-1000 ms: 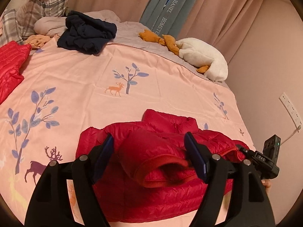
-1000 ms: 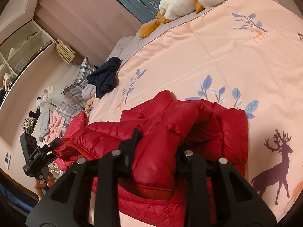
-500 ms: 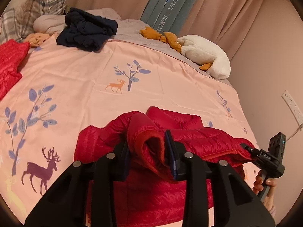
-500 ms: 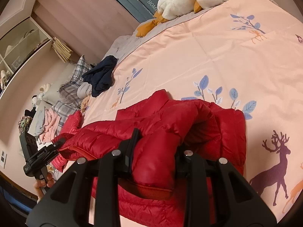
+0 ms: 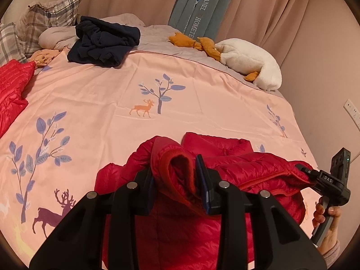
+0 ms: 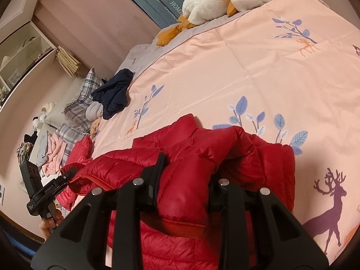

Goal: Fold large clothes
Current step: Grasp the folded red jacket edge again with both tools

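My left tool [image 5: 177, 180] pinched on a fold of the red puffer jacket [image 5: 236, 164], my right tool [image 6: 186, 180] clamped on another bunched part, jacket heaped on the pink bedspread [image 5: 202, 103] at the bed's near edge

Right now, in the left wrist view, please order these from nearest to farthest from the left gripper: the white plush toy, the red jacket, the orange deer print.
1. red jacket, clamped in the left gripper.
2. orange deer print, mid-bed.
3. white plush toy, far right edge.
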A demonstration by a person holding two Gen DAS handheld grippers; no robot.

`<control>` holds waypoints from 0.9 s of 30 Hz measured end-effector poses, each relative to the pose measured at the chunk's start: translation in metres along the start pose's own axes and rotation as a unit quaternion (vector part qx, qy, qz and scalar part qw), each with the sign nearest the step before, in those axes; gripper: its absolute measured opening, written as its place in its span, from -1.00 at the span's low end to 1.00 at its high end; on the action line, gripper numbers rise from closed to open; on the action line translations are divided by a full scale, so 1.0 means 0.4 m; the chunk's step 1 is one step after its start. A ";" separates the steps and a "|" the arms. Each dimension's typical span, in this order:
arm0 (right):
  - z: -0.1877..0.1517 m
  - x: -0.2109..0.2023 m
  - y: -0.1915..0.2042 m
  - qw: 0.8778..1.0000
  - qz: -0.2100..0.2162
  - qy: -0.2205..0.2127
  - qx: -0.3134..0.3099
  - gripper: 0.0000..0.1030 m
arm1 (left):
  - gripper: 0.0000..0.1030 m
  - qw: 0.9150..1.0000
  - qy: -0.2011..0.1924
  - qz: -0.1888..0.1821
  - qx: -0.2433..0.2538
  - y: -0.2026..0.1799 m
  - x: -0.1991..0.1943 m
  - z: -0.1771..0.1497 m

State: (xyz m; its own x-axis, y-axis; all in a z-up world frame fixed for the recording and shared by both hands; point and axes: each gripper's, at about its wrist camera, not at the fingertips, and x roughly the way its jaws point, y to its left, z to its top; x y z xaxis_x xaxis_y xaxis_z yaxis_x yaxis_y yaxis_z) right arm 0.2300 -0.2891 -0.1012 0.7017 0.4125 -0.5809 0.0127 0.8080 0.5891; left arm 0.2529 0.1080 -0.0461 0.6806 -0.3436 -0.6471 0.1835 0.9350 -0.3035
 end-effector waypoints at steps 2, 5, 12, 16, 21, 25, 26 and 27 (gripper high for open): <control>0.007 0.008 0.003 1.000 -0.005 -0.001 -0.002 -0.45 | -0.36 1.000 0.001 0.005 0.002 -0.002 0.009 0.003; 0.017 0.022 0.009 1.000 -0.015 0.001 -0.008 -0.45 | -0.36 1.000 0.003 0.013 0.005 -0.003 0.027 0.009; 0.036 0.057 0.010 0.999 -0.032 0.007 -0.014 -0.45 | -0.36 0.999 0.007 0.031 0.017 -0.006 0.058 0.014; 0.041 0.071 0.006 0.999 -0.039 0.009 -0.015 -0.44 | -0.36 0.999 0.009 0.039 0.023 -0.007 0.074 0.016; 0.049 0.087 0.000 0.999 -0.049 0.012 -0.017 -0.42 | -0.36 0.998 0.011 0.047 0.029 -0.012 0.089 0.020; 0.054 0.099 -0.001 0.998 -0.053 0.014 -0.017 -0.41 | -0.36 0.998 0.013 0.053 0.033 -0.013 0.103 0.023; 0.055 0.102 -0.002 0.998 -0.053 0.015 -0.017 -0.39 | -0.36 0.998 0.014 0.054 0.034 -0.014 0.105 0.022; 0.057 0.105 -0.003 0.998 -0.054 0.015 -0.015 -0.37 | -0.36 0.998 0.015 0.055 0.035 -0.014 0.108 0.023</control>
State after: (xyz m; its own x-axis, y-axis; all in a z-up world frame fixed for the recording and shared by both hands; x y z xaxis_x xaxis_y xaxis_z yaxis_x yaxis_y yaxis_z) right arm 0.2755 -0.2822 -0.1133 0.6752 0.3347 -0.6573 0.0649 0.8607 0.5050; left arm 0.2878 0.0886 -0.0661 0.6782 -0.2406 -0.6944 0.1583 0.9705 -0.1816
